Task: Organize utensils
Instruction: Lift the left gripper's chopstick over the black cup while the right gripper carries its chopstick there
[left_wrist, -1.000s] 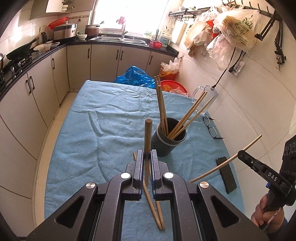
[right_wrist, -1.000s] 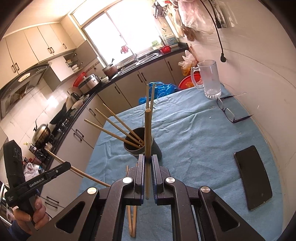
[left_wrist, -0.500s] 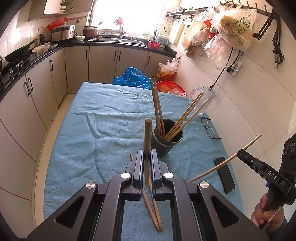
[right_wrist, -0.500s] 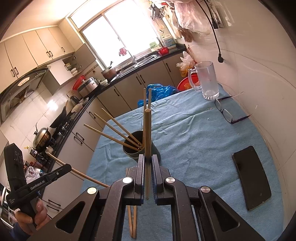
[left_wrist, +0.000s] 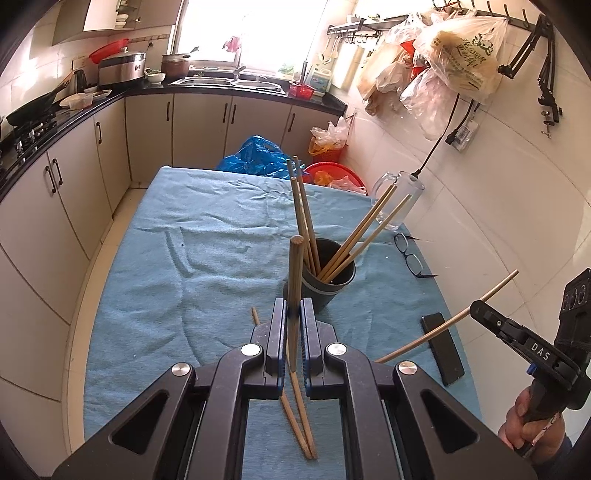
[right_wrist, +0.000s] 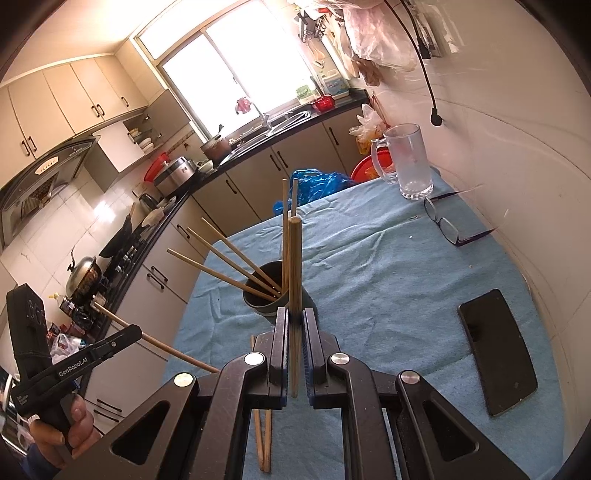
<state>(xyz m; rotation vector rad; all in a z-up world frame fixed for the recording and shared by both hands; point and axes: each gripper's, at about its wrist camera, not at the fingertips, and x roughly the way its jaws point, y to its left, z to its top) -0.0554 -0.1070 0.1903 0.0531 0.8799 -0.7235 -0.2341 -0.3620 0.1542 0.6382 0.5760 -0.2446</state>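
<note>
The left claw (left_wrist: 294, 317) clamps an upright chopstick (left_wrist: 294, 280) just before the dark holder (left_wrist: 325, 286) of chopsticks mid-tabletop (left_wrist: 155, 266), two loose chopsticks (left_wrist: 299, 417) lie near the near edge, and the right claw (left_wrist: 480, 310) apparently pinches another chopstick (left_wrist: 443, 325).

A table covered with a wrinkled blue terry cloth (left_wrist: 207, 236) carried everything. Near its middle stood a dark grey round plastic cup (left_wrist: 327, 286), upright on the cloth. Just in front of the cup, nearer the cameras, two loose light wooden chopsticks (left_wrist: 301, 417) lay flat on the cloth, their near ends meeting. Toward the wall side lay a black rectangular phone (right_wrist: 496, 347), face up. Beyond it, a pair of dark-framed glasses (right_wrist: 445, 227) rested on the cloth, and a clear glass mug with a handle (right_wrist: 408, 162) stood upright at the far corner.
</note>
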